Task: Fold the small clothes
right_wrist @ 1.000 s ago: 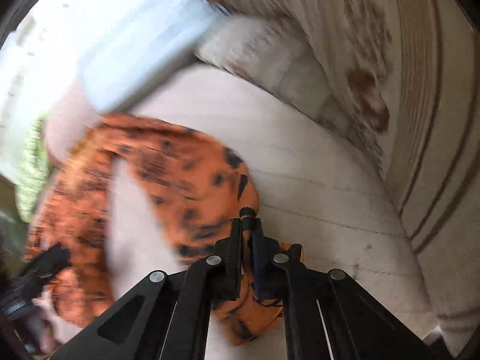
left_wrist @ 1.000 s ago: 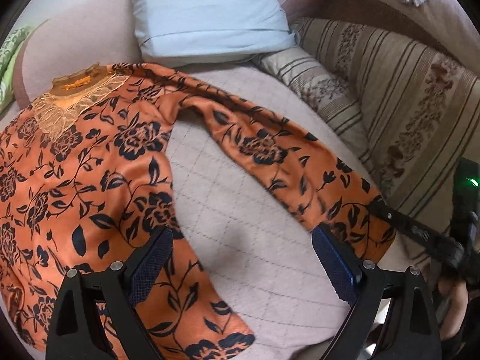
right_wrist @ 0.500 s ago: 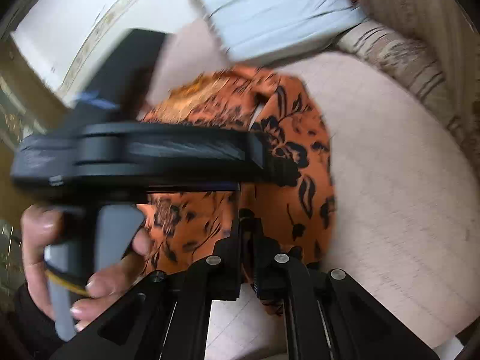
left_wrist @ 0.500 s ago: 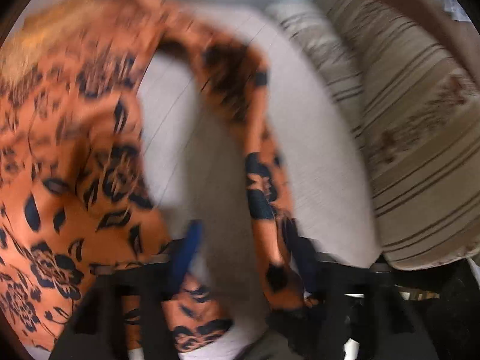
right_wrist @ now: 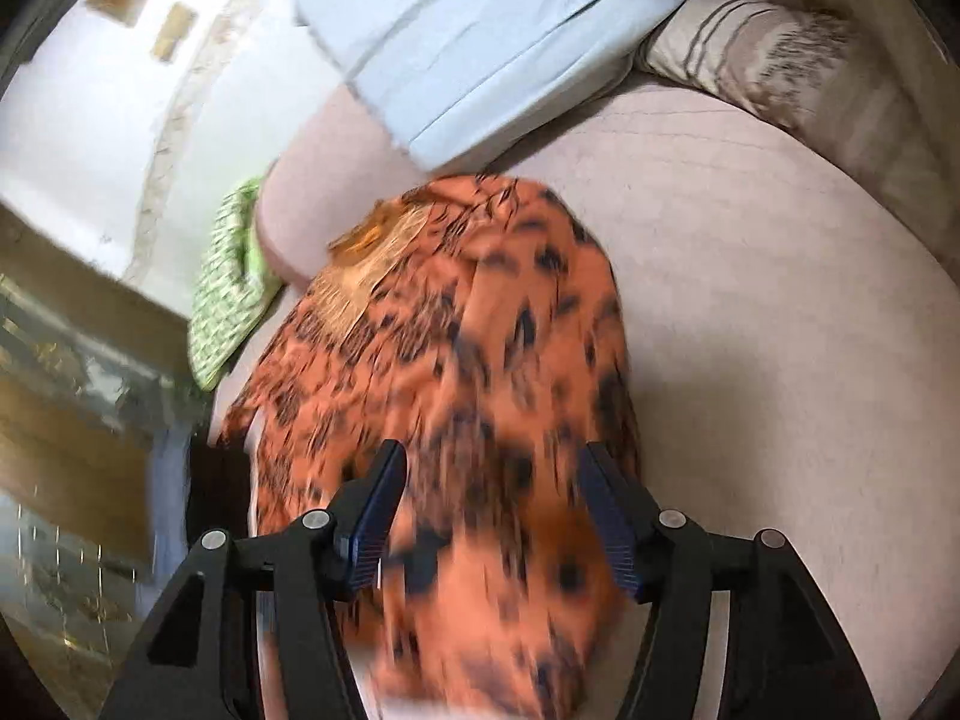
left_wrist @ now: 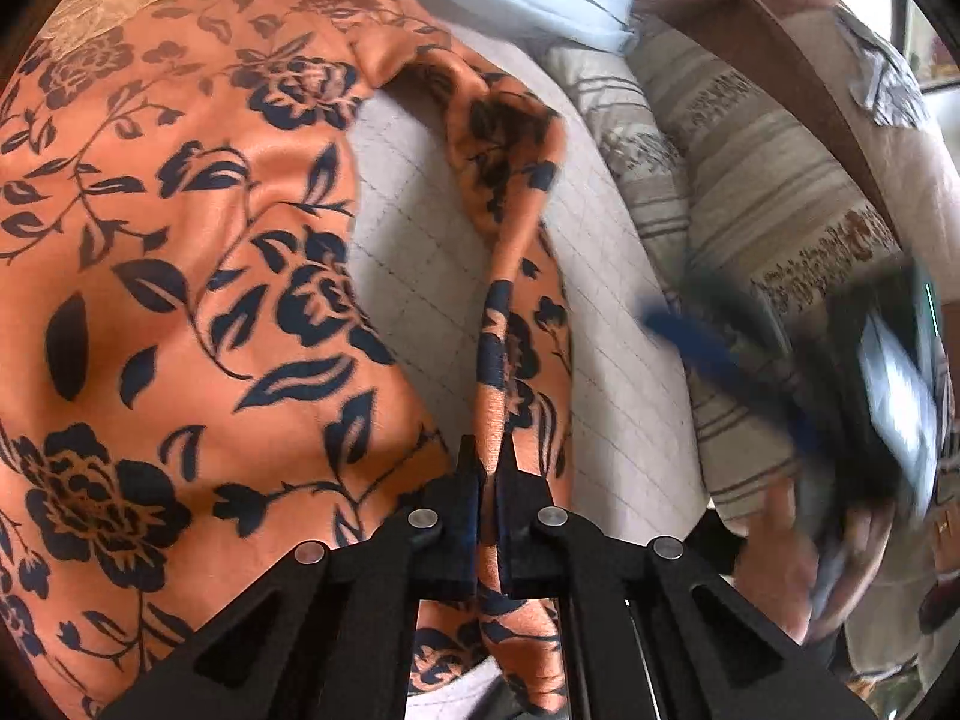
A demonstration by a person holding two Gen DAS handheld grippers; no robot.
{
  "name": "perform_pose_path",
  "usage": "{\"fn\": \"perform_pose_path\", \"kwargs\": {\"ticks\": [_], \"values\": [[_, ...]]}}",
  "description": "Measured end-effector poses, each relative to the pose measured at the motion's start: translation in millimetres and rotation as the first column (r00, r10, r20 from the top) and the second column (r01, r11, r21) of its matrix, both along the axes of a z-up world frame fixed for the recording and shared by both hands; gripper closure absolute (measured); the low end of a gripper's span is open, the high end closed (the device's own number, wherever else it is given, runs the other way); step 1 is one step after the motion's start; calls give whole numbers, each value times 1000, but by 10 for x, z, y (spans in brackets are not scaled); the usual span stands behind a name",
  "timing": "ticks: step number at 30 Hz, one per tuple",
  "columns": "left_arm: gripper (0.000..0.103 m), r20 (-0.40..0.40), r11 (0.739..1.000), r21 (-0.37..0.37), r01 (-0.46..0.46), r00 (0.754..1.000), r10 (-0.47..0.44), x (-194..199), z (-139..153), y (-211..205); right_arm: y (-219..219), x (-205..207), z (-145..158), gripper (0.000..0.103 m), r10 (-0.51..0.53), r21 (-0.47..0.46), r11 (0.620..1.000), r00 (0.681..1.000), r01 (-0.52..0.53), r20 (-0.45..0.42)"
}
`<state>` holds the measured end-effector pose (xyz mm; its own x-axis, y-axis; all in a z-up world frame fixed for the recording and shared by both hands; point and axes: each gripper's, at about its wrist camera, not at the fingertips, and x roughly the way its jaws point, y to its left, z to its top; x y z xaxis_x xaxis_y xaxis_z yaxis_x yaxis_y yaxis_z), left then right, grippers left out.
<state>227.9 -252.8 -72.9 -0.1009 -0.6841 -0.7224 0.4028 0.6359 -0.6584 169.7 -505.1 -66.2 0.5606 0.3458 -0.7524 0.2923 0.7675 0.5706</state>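
An orange top with a dark floral print [left_wrist: 180, 276] lies spread on a pale quilted couch seat [left_wrist: 414, 252]. My left gripper [left_wrist: 489, 468] is shut on its right sleeve [left_wrist: 510, 192], which runs taut up from the jaws toward the shoulder. In the right wrist view the same top [right_wrist: 480, 372] is blurred below my right gripper [right_wrist: 489, 516], which is open and empty above the cloth. The right gripper also shows, blurred, at the right edge of the left wrist view [left_wrist: 780, 372].
A light blue pillow [right_wrist: 480, 36] and a striped cushion [right_wrist: 768, 54] lie at the back of the seat. The striped couch back [left_wrist: 768, 192] rises on the right. A green checked cloth [right_wrist: 228, 282] hangs at the seat's left end.
My left gripper has closed on the sleeve end. My right gripper has let go of the sleeve, opened and drawn back to the right.
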Motion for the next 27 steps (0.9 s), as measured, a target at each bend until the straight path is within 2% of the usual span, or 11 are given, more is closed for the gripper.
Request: {"fn": "perform_pose_path", "kwargs": {"ticks": [3, 4, 5, 7, 11, 15, 17, 20, 22, 24, 27], "values": [[101, 19, 998, -54, 20, 1000, -19, -64, 63, 1, 124, 659, -197, 44, 30, -72, 997, 996, -36, -80], [101, 30, 998, -63, 23, 999, -21, -80, 111, 0, 183, 787, -274, 59, 40, -116, 992, 991, -56, -130], [102, 36, 998, -64, 25, 999, -23, -90, 145, 4, 222, 852, -331, 100, 40, -153, 986, 984, -67, -176], [102, 29, 995, -91, 37, 999, -34, -74, 245, 27, 226, 912, -344, 97, 37, -176, 982, 980, -73, -197], [102, 54, 981, -185, 57, 997, -47, 0, 646, 297, 225, 870, 157, 97, 34, -113, 993, 997, -42, -70], [102, 116, 971, -236, 31, 993, -3, 123, 1058, 930, 644, 1157, 588, 98, 154, -99, 983, 988, -155, -22], [102, 109, 970, -241, -5, 994, 32, 205, 1094, 1322, 990, 1377, 694, 97, 225, -103, 968, 974, -227, -22], [102, 105, 980, -186, -72, 990, 93, 354, 943, 1899, 1636, 1704, 663, 97, 320, -104, 941, 946, -323, -46], [102, 64, 982, -143, -120, 989, 130, 475, 693, 2187, 2044, 1897, 461, 97, 370, -101, 920, 925, -378, -92], [101, 36, 979, -91, -183, 982, 187, 600, 407, 2432, 2383, 2093, 87, 89, 405, -83, 905, 904, -418, -139], [97, 36, 971, 77, -225, 974, 223, 747, -33, 2604, 2552, 2208, -303, 74, 421, -13, 902, 887, -431, -190]]}}
